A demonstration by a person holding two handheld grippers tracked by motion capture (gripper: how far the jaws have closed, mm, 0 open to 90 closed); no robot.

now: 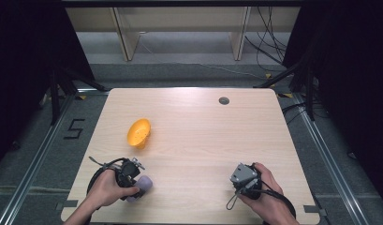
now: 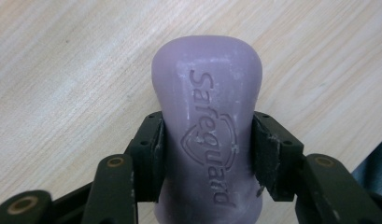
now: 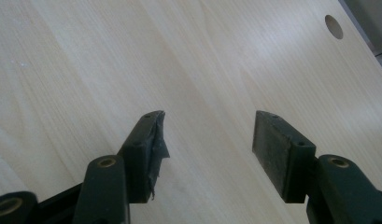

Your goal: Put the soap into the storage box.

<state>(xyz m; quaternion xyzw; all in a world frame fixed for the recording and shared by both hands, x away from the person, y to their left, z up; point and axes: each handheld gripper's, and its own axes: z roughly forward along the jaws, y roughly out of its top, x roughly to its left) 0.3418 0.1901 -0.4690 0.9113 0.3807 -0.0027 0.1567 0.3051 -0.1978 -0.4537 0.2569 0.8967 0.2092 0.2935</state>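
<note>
A pale purple bar of soap (image 2: 207, 121) stamped "Safeguard" sits between the jaws of my left gripper (image 2: 206, 140), which is shut on its narrow waist. From the high view this gripper (image 1: 135, 185) is near the table's front left, the soap (image 1: 143, 184) sticking out to its right just above the wood. My right gripper (image 3: 207, 140) stands open over bare wood, nothing between its pads; the high view has it (image 1: 243, 178) at the front right, held in a hand. A yellow soap dish (image 1: 139, 132) lies tilted on the table behind the left gripper.
The light wooden table (image 1: 198, 136) has a round cable hole (image 1: 224, 100) near its back edge, also in the right gripper view (image 3: 334, 26). Dark floor, cables and wooden furniture legs lie beyond the table.
</note>
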